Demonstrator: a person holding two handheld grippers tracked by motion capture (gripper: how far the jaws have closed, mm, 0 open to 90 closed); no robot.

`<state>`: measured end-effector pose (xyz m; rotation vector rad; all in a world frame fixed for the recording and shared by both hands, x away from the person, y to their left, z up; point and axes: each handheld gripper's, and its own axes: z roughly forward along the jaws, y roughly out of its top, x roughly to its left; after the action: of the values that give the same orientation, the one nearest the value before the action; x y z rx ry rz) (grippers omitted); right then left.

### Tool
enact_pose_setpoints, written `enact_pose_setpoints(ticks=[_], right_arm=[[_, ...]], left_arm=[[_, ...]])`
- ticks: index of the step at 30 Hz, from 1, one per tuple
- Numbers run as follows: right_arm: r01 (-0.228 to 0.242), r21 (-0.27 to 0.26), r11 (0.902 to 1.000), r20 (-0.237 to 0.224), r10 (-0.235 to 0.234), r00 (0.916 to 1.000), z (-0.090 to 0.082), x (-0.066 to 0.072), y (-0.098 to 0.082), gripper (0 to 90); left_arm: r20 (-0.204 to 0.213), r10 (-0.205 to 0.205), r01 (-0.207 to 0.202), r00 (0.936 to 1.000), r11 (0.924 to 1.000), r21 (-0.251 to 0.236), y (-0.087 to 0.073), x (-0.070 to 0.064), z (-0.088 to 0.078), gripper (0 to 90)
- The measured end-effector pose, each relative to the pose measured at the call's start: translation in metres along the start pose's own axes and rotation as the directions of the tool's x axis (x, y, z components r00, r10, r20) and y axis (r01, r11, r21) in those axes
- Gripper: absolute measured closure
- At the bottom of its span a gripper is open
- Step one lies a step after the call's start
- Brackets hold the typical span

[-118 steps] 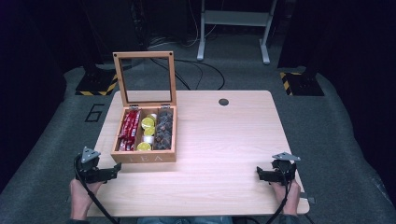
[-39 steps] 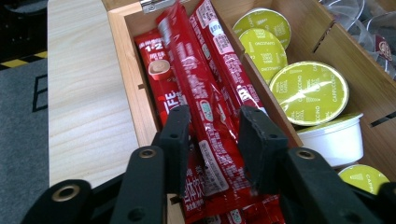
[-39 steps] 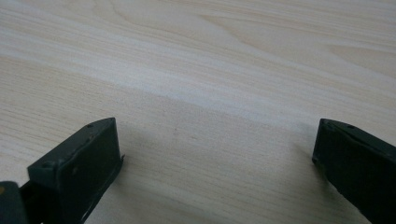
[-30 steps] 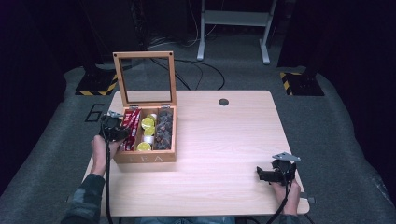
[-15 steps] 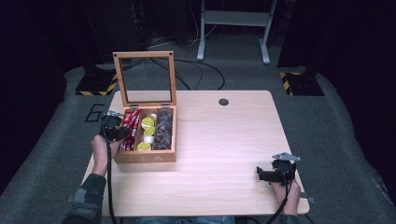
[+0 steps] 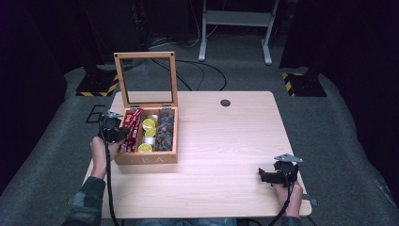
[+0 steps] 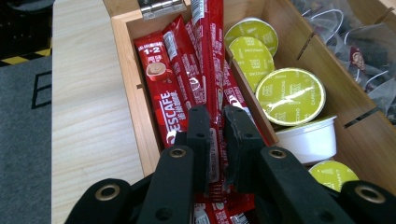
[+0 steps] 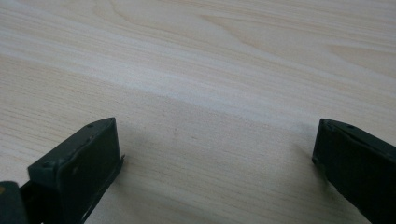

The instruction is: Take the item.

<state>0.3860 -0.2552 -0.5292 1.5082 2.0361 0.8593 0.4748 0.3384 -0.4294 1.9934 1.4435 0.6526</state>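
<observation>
Left gripper [image 7: 215, 140]: jaws clamped on one red Nescafé sachet [image 7: 211, 70], left compartment of wooden tea box [image 7: 133, 84]; yellow-lidded capsules [image 7: 289, 95] in middle compartment.

You're working in what looks like a lab or test studio: one bare table [image 6: 226, 141] stands alone on grey carpet [image 6: 339, 141] with dark surroundings. Yellow-black hazard-striped bases [image 6: 96, 87] sit on the floor, cables [image 6: 197, 70] trail behind, and a metal stand [image 6: 235, 28] rises at the back.
</observation>
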Motion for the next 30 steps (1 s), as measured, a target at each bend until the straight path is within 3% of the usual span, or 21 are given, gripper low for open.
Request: enact_pose_setpoints(ticks=[30], right_arm=[[0.0, 0.001, 1.0, 0.0, 0.0, 1.0, 0.0, 0.0, 0.0, 0.2]], left_arm=[[0.073, 0.038, -0.031, 0.9966, 0.9952, -0.093, 0.007, -0.018, -0.02, 80.9]])
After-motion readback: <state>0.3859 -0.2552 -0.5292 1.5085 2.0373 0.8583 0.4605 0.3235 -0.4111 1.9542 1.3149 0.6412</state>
